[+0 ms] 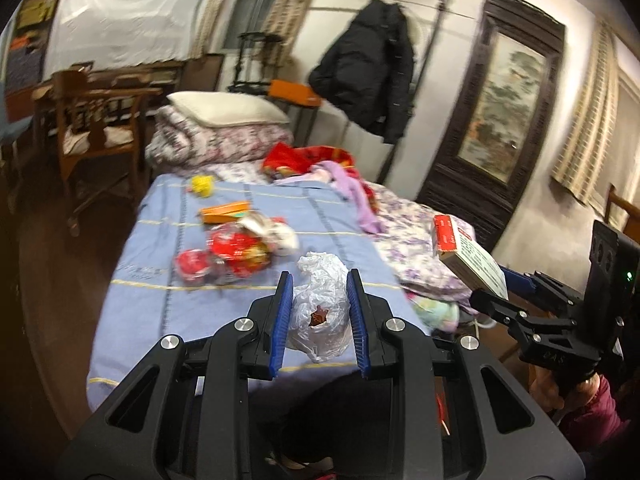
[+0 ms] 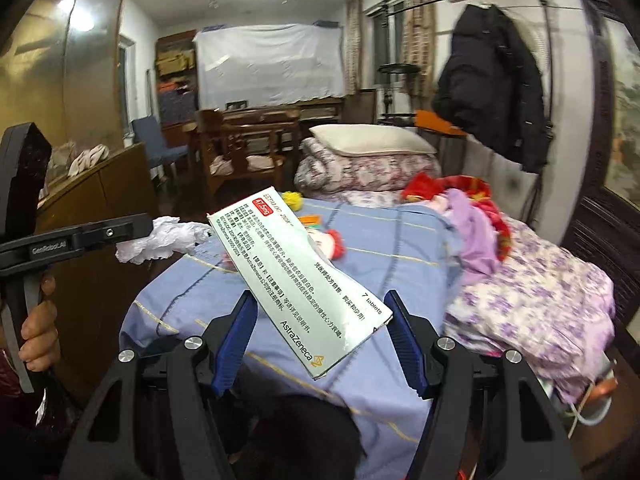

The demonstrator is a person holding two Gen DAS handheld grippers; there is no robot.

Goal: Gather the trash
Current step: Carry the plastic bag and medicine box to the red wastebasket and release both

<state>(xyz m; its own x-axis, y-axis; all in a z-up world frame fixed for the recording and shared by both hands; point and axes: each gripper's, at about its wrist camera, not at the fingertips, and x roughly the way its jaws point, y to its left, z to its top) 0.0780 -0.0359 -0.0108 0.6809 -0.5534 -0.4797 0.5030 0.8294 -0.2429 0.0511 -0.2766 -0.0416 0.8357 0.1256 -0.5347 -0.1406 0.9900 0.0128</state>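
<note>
My left gripper (image 1: pixel 318 286) is shut on a crumpled white plastic bag (image 1: pixel 320 312), held above the near end of the bed; the bag also shows in the right wrist view (image 2: pixel 160 240). My right gripper (image 2: pixel 322 308) is shut on a flat white medicine box (image 2: pixel 296 284) with a red end, which also shows in the left wrist view (image 1: pixel 468 256), held above the bed's right side. On the blue bedspread (image 1: pixel 160 308) lie red snack wrappers (image 1: pixel 236 252), an orange carton (image 1: pixel 224 212) and a yellow object (image 1: pixel 203 185).
A folded floral quilt (image 1: pixel 216 140) with a pillow sits at the head of the bed. Red and purple clothes (image 1: pixel 340 176) and a purple floral sheet (image 2: pixel 532 304) lie on its right side. A wooden chair (image 1: pixel 92 128) stands left; a black jacket (image 1: pixel 368 72) hangs behind.
</note>
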